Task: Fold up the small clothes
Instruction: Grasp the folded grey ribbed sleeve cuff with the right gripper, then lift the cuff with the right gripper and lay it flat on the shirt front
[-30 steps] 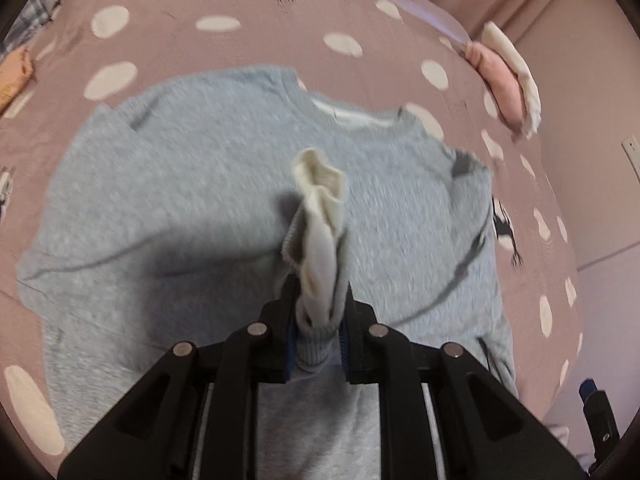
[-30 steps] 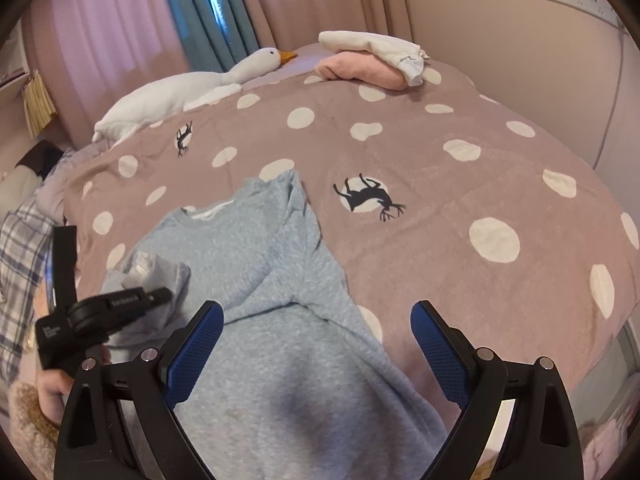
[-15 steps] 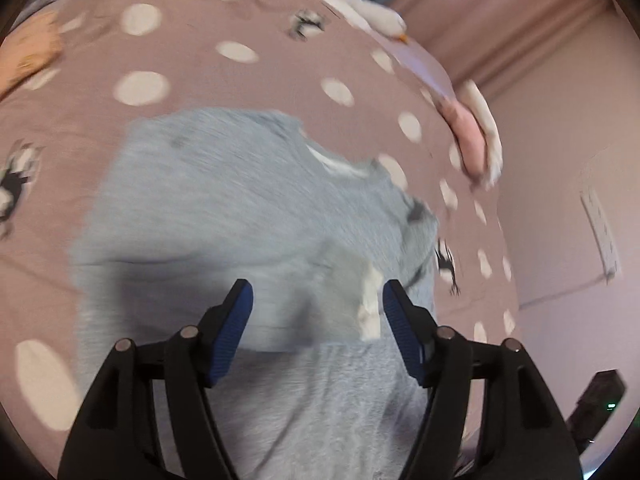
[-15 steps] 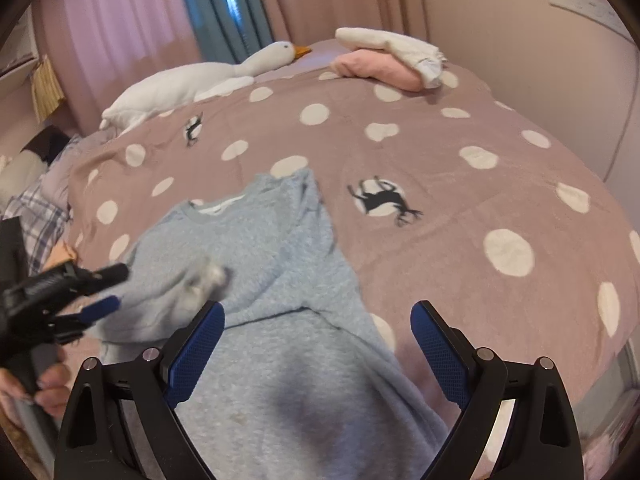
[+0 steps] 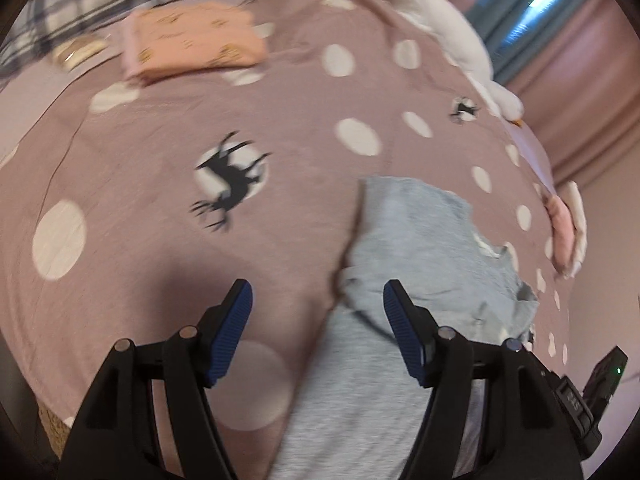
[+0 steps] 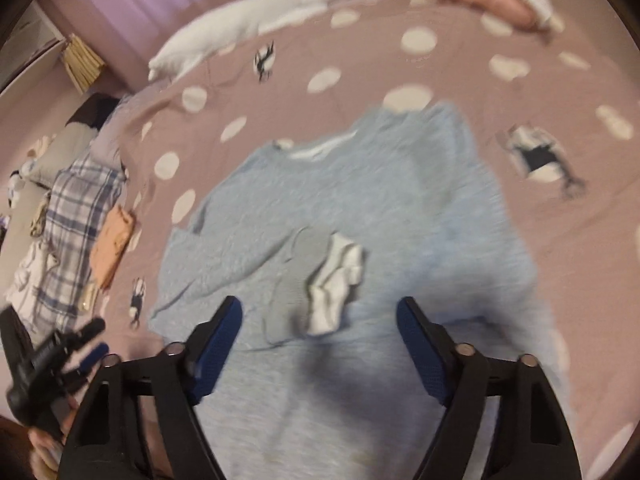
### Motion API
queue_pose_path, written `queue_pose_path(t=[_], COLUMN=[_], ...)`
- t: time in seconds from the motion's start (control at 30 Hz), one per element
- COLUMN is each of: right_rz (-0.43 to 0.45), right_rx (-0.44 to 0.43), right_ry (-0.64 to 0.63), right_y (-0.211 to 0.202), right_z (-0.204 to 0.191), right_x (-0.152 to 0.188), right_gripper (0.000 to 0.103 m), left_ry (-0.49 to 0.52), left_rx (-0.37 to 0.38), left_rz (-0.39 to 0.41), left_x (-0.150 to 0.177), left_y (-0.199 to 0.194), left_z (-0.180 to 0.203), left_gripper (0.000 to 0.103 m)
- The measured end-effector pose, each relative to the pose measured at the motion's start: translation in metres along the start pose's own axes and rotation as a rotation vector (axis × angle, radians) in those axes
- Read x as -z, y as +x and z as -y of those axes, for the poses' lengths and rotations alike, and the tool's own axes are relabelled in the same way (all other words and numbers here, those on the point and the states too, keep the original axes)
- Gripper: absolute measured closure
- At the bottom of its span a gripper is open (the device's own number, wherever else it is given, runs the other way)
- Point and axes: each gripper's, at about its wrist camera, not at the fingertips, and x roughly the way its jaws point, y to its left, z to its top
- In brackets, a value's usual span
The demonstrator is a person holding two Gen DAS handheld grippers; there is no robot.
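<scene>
While both grippers (image 5: 316,332) (image 6: 320,344) hang wide and empty, the sock (image 6: 336,280) lies soft and light on the sweater (image 6: 360,200); pinch its cuff.

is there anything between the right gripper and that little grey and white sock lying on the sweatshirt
Nothing visible. The right gripper, jaws open and just narrowed with nothing between them, looks at the sock on the grey sweatshirt; only bare sweatshirt fabric lies between.

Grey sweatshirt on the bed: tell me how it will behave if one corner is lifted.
The grey sweatshirt looks soft and creased, so it will probably droop and drag. The folded sleeve cuff lying on it may slide off.
</scene>
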Motion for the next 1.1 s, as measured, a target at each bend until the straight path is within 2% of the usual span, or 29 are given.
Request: queue_pose_path(t=[0.1, 0.3, 0.47, 0.57, 0.77, 0.93, 1.03, 1.1], right_rz=[-0.064, -0.114, -0.119, -0.127, -0.019, 0.12, 0.179, 0.184], right_rx=[0.018, 0.093, 0.119, 0.093, 0.068, 0.054, 0.093, 0.123], right_ry=[0.009, -0.043, -0.129, -0.159, -0.207, -0.22, -0.234, -0.235], right_y=[0.027, 0.056, 0.067, 0.065, 0.019, -0.03, -0.045, -0.044], right_z=[-0.008, -0.021, -0.036, -0.044, -0.051, -0.055, -0.051, -0.044], right_x=[0.0, 0.007, 0.007, 0.007, -0.008, -0.04, -0.055, -0.06], right_gripper=[0.031, 0.038, 0.066, 0.083, 0.085, 0.085, 0.085, 0.085], left_ry=[-0.009, -0.006, 0.015, 0.023, 0.023, 0.053, 0.071, 0.082], left_rx=[-0.027, -0.04, -0.038, -0.036, -0.02, -0.018, -0.016, -0.018], left_rz=[-0.013, -0.057, -0.07, -0.074, -0.089, -0.108, -0.122, -0.132], left_x=[0.006, 0.013, 0.016, 0.016, 0.017, 0.02, 0.024, 0.026], left_y=[0.005, 0.021, 0.028, 0.031, 0.036, 0.045, 0.052, 0.057], left_z=[-0.012, -0.017, -0.014, -0.012, -0.007, 0.005, 0.015, 0.021], left_gripper=[0.035, 0.035, 0.035, 0.035, 0.035, 0.035, 0.035, 0.035])
